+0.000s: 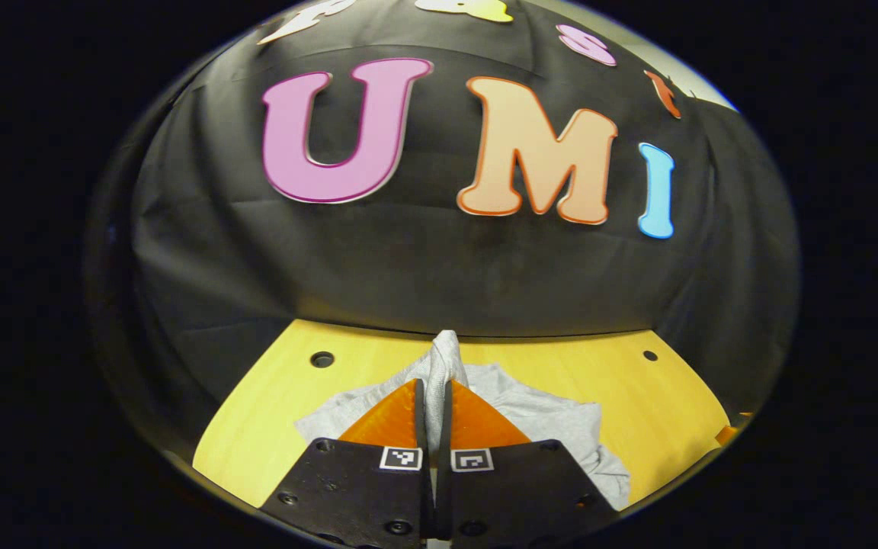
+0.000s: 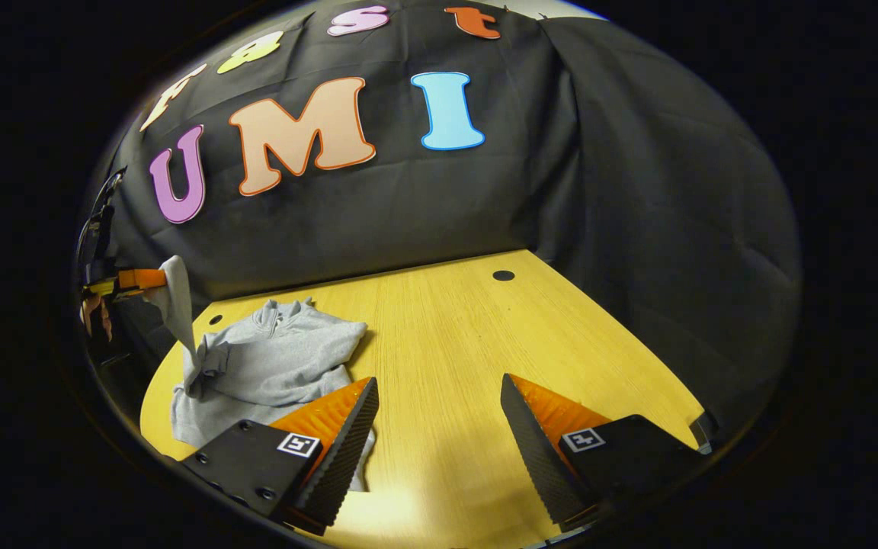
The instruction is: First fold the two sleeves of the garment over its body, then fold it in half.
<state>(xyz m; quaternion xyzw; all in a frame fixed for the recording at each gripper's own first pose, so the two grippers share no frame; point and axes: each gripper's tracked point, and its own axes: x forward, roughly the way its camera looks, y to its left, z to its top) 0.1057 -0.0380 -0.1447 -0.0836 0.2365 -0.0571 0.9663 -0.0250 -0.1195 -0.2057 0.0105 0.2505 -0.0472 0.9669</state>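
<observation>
A grey long-sleeved garment lies rumpled on the yellow wooden table, collar toward the back wall. My left gripper is shut on one grey sleeve, and the cloth sticks up between its orange fingers. In the right gripper view that same left gripper hangs at the far left, holding the sleeve lifted above the table. My right gripper stands open just above the table, to the right of the garment, with nothing between its fingers. Its left finger overlaps the garment's near edge.
Round holes mark the table near its back edge. Black cloth walls close the booth behind and to the right. Bare table stretches to the right of the garment.
</observation>
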